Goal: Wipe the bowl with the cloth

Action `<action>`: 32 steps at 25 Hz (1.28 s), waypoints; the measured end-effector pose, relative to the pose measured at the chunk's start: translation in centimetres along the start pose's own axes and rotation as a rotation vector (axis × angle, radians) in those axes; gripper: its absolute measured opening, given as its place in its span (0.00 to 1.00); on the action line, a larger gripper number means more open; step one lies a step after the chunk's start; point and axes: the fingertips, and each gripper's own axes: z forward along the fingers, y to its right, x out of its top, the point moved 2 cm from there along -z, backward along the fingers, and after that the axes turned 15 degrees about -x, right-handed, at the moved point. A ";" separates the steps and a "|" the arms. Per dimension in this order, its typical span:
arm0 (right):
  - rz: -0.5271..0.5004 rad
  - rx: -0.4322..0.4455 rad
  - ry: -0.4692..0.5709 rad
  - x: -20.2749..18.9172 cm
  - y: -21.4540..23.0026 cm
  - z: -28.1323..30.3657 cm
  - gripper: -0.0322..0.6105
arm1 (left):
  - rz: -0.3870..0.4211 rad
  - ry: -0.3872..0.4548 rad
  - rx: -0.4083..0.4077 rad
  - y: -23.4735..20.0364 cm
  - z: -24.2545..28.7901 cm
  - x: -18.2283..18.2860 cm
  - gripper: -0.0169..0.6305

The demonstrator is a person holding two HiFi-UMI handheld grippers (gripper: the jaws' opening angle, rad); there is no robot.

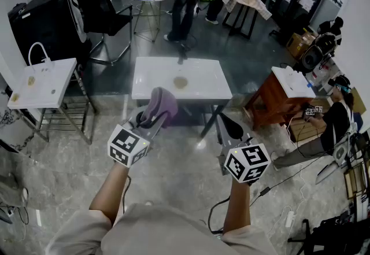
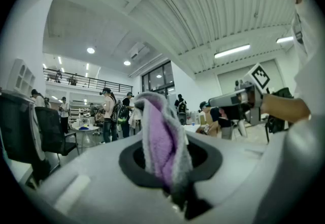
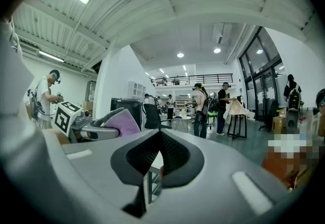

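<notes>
L gripper (image 1: 155,114) is nearest, held level. Its jaws are clamped on a purple-grey cloth (image 1: 162,102), which bunches up and sticks out past the tips. R gripper (image 1: 229,126) is beside it, also level, jaws fully together w/ nothing between them.

Both are in the air over the floor, well short of the white table (image 1: 150,83) ahead. The bowl (image 1: 181,82), small and tan, sits approx mid-table, a bit toward the near edge, nothing touching it.

Step in hand looks like the approach: get the cloth to the bowl. To do it well, prob:
- walk up square to the near edge
- open the R jaws and steady the rim, since a light bowl may skid
- bring the cloth's loose end down inside
- keep the L grip firm so the cloth doesn't slip out

Beyond the table: chairs, ppl standing.
</notes>
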 end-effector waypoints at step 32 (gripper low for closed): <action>0.024 0.073 0.006 -4.8 5.2 10.4 0.06 | -0.040 -0.049 0.029 -6.9 7.9 -6.1 0.14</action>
